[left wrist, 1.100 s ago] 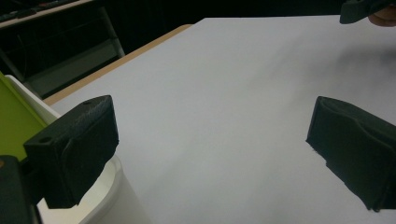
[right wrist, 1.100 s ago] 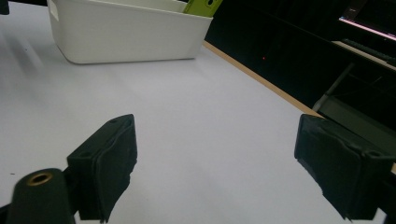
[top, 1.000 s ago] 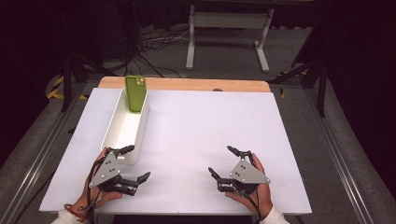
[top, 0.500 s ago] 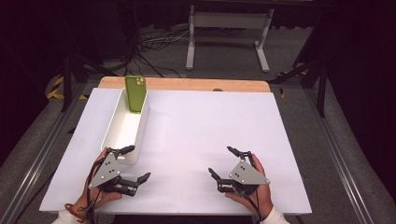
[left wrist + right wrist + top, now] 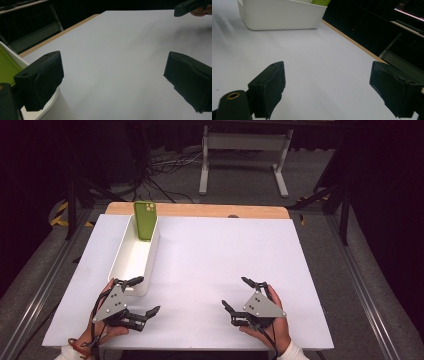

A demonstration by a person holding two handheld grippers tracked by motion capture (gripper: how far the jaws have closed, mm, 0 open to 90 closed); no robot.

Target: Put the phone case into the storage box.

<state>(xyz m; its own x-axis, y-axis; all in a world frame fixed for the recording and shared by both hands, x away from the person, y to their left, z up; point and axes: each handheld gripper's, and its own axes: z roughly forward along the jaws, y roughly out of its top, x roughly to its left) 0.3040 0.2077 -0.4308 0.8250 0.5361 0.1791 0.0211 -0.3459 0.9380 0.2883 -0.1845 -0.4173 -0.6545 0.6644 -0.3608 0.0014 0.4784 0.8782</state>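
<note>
Left claw is sitting wide apart with nothing between its jaws, down at the near left of the white worktop; its upper jaw is right by the near end of the long white bin, maybe just touching the rim, can't quite tell from here; right claw is spread apart too, nothing in it, resting at the near right, well away from the bin; both hands are low on the worktop, the two claws facing roughly toward each other with bare white surface between them; further out, the bin runs away from the left claw toward the far edge, and a green phone stands upright at its far end, leaning on the end wall, camera lenses at the top; behind that there's a strip of wooden edge.
</note>
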